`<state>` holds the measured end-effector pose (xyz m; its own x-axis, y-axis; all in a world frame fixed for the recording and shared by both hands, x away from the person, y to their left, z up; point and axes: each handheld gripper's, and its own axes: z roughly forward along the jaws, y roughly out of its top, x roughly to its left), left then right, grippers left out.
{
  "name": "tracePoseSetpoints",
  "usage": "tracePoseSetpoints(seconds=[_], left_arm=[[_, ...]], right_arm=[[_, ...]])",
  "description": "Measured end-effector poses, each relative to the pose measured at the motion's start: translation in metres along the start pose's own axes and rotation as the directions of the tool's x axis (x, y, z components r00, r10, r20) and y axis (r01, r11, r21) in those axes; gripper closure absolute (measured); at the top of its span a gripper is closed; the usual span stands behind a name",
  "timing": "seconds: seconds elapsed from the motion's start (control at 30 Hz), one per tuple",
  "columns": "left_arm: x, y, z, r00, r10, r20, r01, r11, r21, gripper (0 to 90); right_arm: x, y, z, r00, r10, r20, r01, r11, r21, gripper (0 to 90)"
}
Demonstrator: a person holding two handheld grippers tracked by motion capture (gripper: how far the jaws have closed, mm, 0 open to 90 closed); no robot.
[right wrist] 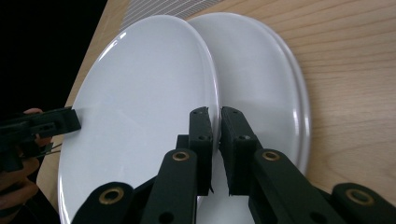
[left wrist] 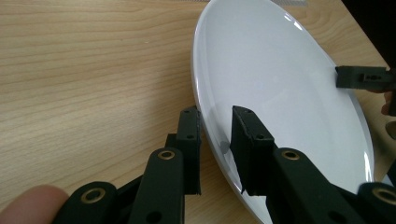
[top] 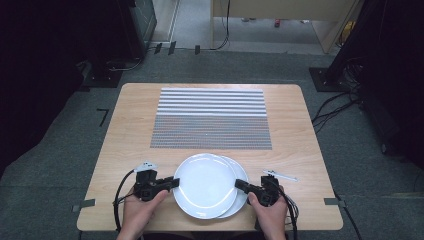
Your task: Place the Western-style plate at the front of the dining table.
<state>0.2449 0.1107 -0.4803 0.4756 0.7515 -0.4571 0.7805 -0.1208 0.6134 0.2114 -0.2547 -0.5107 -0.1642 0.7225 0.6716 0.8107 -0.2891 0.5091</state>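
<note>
The top plate point(top: 205, 184) is a plain white dish with nothing in it, lying near the person's edge of the tabletop point(top: 125, 135), between the two grippers. It sits on a lower plate point(top: 242, 197), also white and bare where it shows, and is shifted to the left, so a crescent of the lower plate juts out at the right. In the right gripper view the top plate point(right wrist: 140, 112) covers much of the lower plate point(right wrist: 261, 88), and its right rim looks raised off it.

The left gripper point(top: 172, 183) lies level at the top plate's left rim, held from below by the left hand point(top: 140, 207). Its jaws straddle that rim, one under and one over the plate point(left wrist: 280, 93); a gap shows along the upper pad, so whether both pads press cannot be made out, though the jaws stand nearly as narrow as they get. The right gripper point(top: 240, 184) points inward at the right rim, the right hand point(top: 272, 212) behind it. Its jaws are clamped narrowly on the top plate's rim.

Beyond the plates a striped mat point(top: 212, 119) lies across the middle of the tabletop. Both forearms are cut off at the bottom of the high view.
</note>
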Motion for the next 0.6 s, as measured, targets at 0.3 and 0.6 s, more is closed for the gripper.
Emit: tracePoseSetpoints(seconds=[0.3,0.6], left_arm=[[0.015,0.000,-0.007,0.9982,-0.053,0.028,0.053,0.9985,-0.013,75.4],[0.019,0.000,-0.007,0.9976,-0.050,0.047,0.051,0.9987,-0.009,75.8]], right_arm=[[0.006,-0.006,0.011,0.9992,-0.034,-0.019,0.034,0.999,0.025,82.1],[0.004,-0.006,0.013,0.9998,-0.010,-0.017,0.011,0.999,0.042,77.2]])
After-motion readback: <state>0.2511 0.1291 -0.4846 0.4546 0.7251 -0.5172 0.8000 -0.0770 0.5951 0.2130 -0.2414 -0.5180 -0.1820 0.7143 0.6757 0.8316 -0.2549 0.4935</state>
